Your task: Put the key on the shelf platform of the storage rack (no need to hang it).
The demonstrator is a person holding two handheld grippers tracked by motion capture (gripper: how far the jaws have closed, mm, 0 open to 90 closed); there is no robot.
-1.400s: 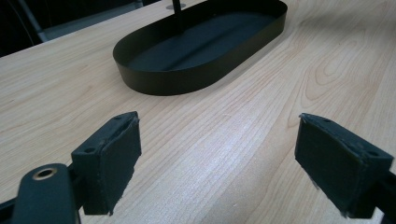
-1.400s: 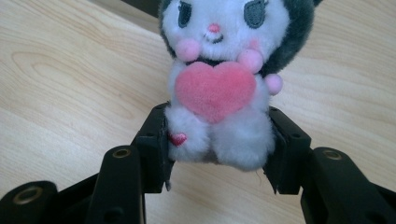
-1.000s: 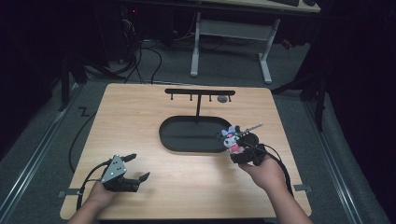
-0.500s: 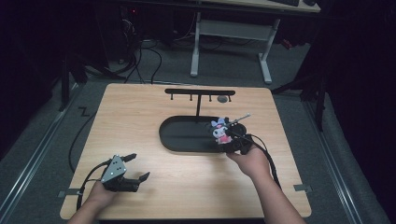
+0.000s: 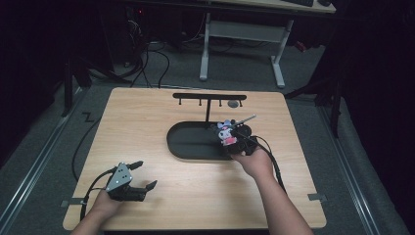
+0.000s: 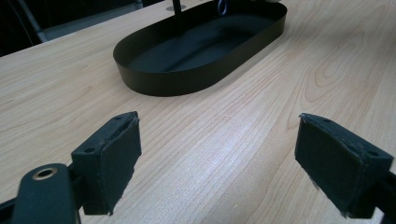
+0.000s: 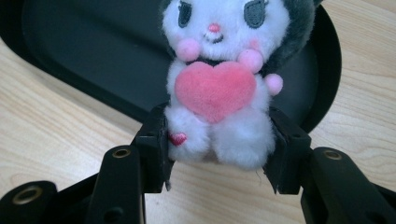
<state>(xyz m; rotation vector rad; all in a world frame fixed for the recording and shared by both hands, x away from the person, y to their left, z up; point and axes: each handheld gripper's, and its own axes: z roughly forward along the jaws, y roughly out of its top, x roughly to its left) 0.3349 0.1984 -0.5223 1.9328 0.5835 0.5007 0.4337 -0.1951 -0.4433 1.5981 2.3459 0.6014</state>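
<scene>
Left gripper (image 5: 142,175): low at about 7 o'clock on the table (image 5: 147,122), held in the left hand (image 5: 105,203), jaws spread wide with bare wood between them; its pads (image 6: 112,158) hover just above the tabletop, holding nothing.
Ahead of the left gripper: in the left gripper view the black oval tray (image 6: 154,81) sits toward 12 o'clock, apart from the jaws, open wood in between.
Tray: one, centre of the table, its inside dark and bare where it shows.
Rack: one thin black T-shaped stand (image 5: 208,100) rising from the tray's far edge at 12 o'clock, with small hooks under its bar and a round piece (image 5: 234,104) hanging near the right end.
Plush toy (image 7: 219,79): one, white with dark ears and a pink heart on its chest, over the tray's right end, about 3 o'clock of the tray.
Right gripper (image 7: 219,154): jaws clamped on the toy's lower body, one pad each side; right hand (image 5: 254,161) behind it.
Count: two grippers, one tray, one rack, one toy.
</scene>
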